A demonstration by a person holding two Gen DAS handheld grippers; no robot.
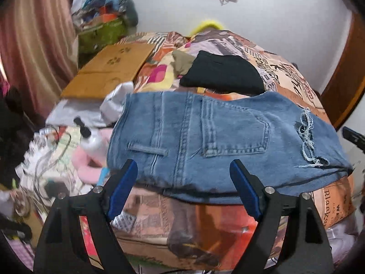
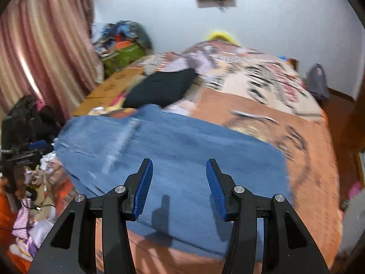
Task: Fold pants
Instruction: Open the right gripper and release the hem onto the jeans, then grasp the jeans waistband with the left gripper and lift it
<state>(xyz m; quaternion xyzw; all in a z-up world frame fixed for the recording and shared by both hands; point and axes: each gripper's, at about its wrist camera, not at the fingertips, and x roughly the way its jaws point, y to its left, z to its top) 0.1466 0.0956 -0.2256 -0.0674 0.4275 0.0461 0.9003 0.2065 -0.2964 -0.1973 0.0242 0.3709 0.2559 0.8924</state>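
Viewing left wrist: left claw point(image 1: 183, 174) spread, empty, over folded blue denim pants point(image 1: 205, 141) flat on patterned bed quilt point(image 1: 296, 73), likely released.
Right wrist: right claw point(image 2: 179, 171) parted, empty, above pants point(image 2: 182, 150); blurred.

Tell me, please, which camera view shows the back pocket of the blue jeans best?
The left wrist view shows it best: the back pocket on the jeans is sharp there, with its stitching visible. In the right wrist view the jeans are motion-blurred, so no pocket can be made out.
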